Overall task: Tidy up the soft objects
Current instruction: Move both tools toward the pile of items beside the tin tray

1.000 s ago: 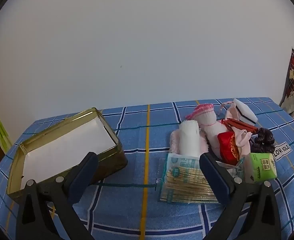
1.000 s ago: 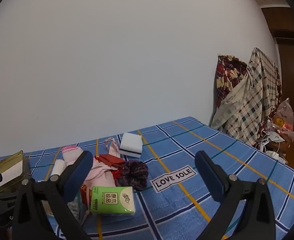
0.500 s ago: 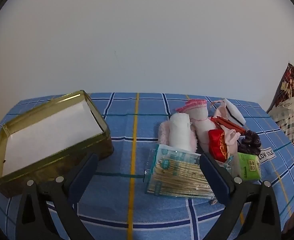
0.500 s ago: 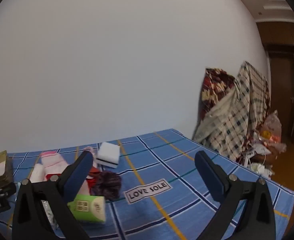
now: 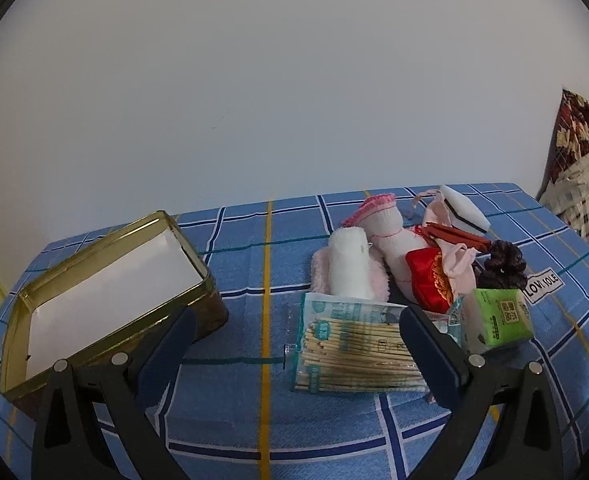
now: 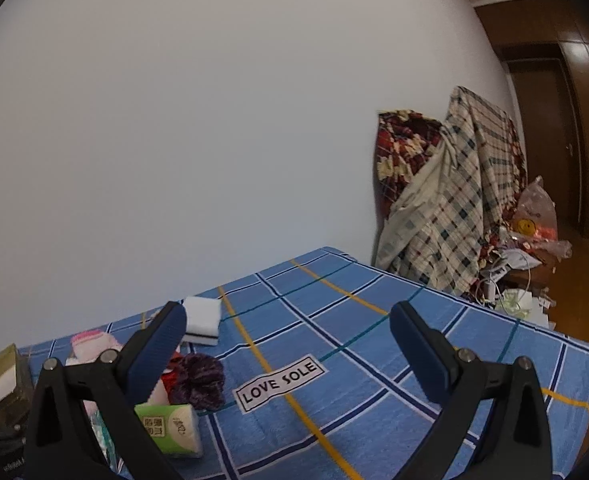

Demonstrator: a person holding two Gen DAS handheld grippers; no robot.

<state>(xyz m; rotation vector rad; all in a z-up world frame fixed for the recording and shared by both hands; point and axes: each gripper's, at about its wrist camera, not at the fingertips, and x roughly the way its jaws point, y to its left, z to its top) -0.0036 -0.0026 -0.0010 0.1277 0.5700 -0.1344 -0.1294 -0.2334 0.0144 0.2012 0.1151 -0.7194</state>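
An open gold tin (image 5: 106,288) lined in white sits at the left of the blue checked cloth. To its right lies a heap: a pack of cotton swabs (image 5: 354,348), a white roll on pink fluff (image 5: 348,266), a pink-trimmed sock (image 5: 386,228), a red pouch (image 5: 426,276), a dark scrunchie (image 5: 502,266), a green tissue pack (image 5: 502,316) and a white sponge (image 5: 464,210). My left gripper (image 5: 294,344) hovers open in front of tin and swabs. My right gripper (image 6: 286,344) is open above bare cloth, with the scrunchie (image 6: 198,380), tissue pack (image 6: 170,428) and sponge (image 6: 202,320) at its left.
A "LOVE SOLE" label (image 6: 280,382) lies on the cloth right of the heap. The cloth's right edge (image 6: 554,336) drops off toward draped plaid and floral fabric (image 6: 446,196) and floor clutter. A plain white wall stands behind the table.
The left view has shifted slightly, tin and heap now sitting a little farther right and lower. The right gripper has swung rightward, so the heap has slid to its left edge.
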